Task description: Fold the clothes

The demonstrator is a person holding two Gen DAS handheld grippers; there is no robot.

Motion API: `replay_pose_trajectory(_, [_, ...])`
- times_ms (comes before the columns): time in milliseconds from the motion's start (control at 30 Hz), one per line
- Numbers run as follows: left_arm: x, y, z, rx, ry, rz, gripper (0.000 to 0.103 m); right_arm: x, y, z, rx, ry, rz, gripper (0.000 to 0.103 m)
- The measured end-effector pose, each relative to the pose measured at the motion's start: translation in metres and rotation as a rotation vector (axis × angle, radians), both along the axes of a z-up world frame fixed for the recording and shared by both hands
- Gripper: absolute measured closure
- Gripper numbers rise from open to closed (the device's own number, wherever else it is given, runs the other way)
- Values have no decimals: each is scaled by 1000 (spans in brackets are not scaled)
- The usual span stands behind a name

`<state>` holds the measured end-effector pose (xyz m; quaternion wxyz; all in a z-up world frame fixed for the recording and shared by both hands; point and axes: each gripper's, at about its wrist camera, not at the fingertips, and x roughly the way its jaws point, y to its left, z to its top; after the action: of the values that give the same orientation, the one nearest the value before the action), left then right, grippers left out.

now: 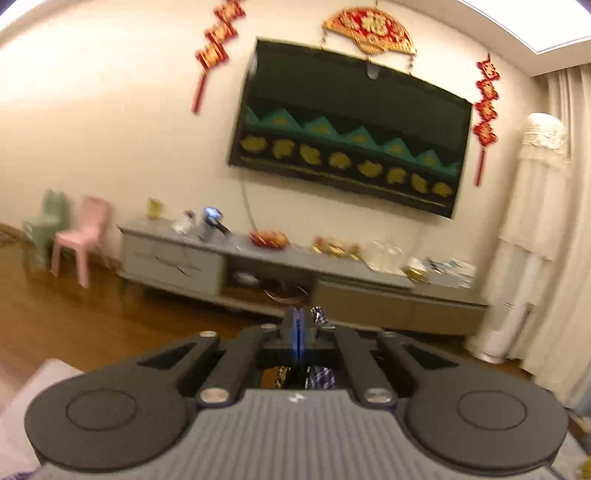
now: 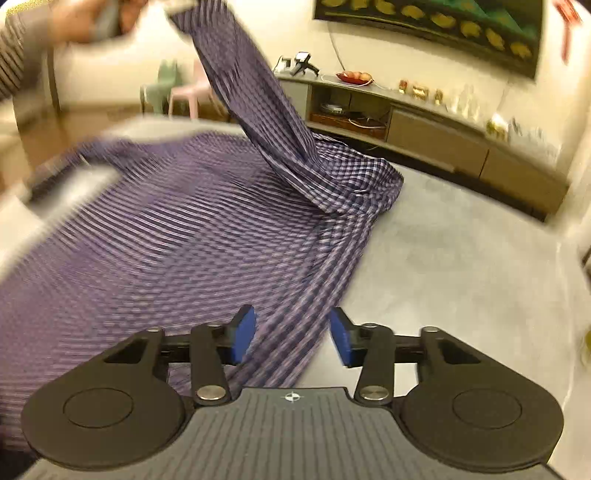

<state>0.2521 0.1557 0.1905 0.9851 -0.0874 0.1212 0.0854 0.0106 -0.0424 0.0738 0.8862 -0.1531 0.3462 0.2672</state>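
Observation:
A purple and white checked shirt (image 2: pixel 177 229) lies spread on a grey table (image 2: pixel 461 258). One part of it rises in a taut strip to the top left of the right wrist view, where the left gripper (image 2: pixel 177 5) holds it high. In the left wrist view my left gripper (image 1: pixel 297 325) is shut, with checked cloth (image 1: pixel 319 314) showing beside and below its blue pads. My right gripper (image 2: pixel 291 338) is open just above the shirt's near edge, with cloth between and below its blue pads (image 2: pixel 242 339).
A grey TV cabinet (image 1: pixel 258 266) with clutter stands along the far wall under a wall-mounted TV (image 1: pixel 347 129). A pink chair (image 1: pixel 83 236) and a green chair (image 1: pixel 48 218) stand on the wooden floor at left. White curtains (image 1: pixel 532 240) hang at right.

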Motion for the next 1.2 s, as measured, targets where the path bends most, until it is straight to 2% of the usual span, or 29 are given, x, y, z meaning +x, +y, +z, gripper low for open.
replay_pose_trajectory(100, [-2, 0, 9, 39, -18, 17, 102, 23, 17, -34, -53, 77, 61, 60])
replay_pose_trajectory(200, [0, 1, 10, 57, 24, 13, 102, 31, 16, -32, -12, 154, 133, 61])
replay_pose_trajectory(333, [-3, 1, -3, 71, 71, 32, 102, 76, -4, -2, 139, 107, 61, 61])
replay_pose_trajectory(433, [-2, 2, -6, 83, 59, 39, 102, 120, 7, -11, 116, 87, 2, 61])
replay_pose_trajectory(533, [-2, 5, -5, 89, 39, 37, 102, 142, 30, -39, 38, 117, 66, 57])
replay_pose_trajectory(733, [-15, -4, 4, 110, -10, -65, 102, 212, 37, -37, 102, 81, 3, 58])
replay_pose_trajectory(833, [-31, -20, 0, 133, -31, -156, 102, 254, 50, -63, 95, 86, -70, 58])
replay_pose_trajectory(933, [-58, -50, -5, 193, -60, -313, 102, 279, 59, -93, 95, 109, -103, 52])
replay_pose_trajectory(1033, [-109, -100, -14, 301, -101, -543, 102, 292, 50, -104, 210, 170, -156, 53])
replay_pose_trajectory(1100, [-160, -132, -25, 378, -128, -708, 102, 300, 44, -112, 287, 210, -191, 52])
replay_pose_trajectory(1200, [-222, -175, -58, 447, -105, -925, 102, 296, 19, -120, 492, 302, -233, 52])
